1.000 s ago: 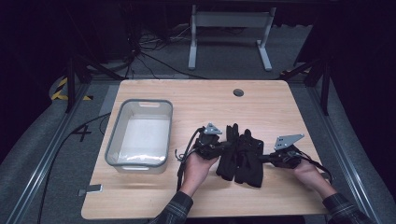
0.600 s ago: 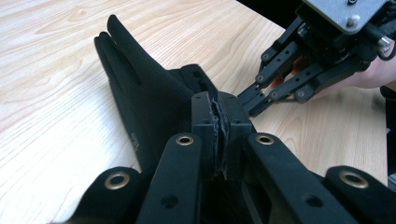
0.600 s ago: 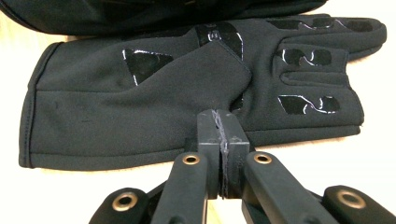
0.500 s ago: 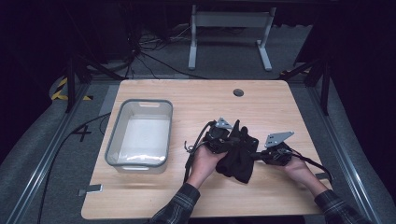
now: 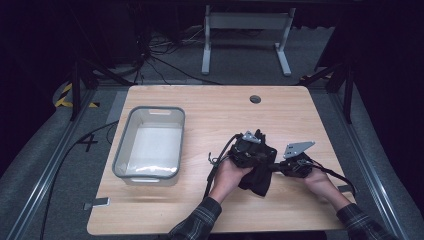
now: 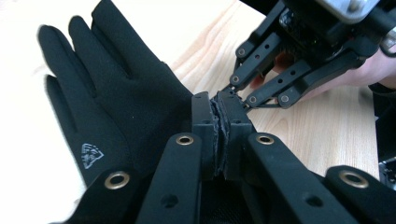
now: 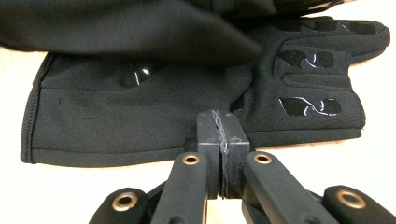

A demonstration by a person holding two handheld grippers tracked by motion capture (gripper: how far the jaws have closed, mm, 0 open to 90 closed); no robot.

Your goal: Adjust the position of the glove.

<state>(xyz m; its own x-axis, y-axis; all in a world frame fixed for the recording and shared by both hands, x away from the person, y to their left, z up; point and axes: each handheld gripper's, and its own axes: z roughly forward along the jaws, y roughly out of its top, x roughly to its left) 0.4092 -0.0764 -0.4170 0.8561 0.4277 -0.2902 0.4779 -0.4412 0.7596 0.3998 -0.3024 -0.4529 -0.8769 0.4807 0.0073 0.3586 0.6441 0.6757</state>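
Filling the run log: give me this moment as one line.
left gripper: shut on black gloves | right gripper: shut on black gloves | clear bin: empty, apart | table

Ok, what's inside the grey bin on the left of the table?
Inside the grey bin only its pale floor is visible, with a bright glare patch; no object lies there. The near wall hides a thin strip of floor. The black gloves lie outside it, beside it on the table.

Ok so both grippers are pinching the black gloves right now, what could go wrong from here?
1. The left gripper and right gripper each clamp only a thin edge of the black gloves, so the fabric could slip free if pulled.
2. The grippers sit very close together in the left gripper view; their linkages may collide.
3. The clear plastic bin sits well off to the left, so a loosely held glove could drop onto the wooden table if carried toward it.
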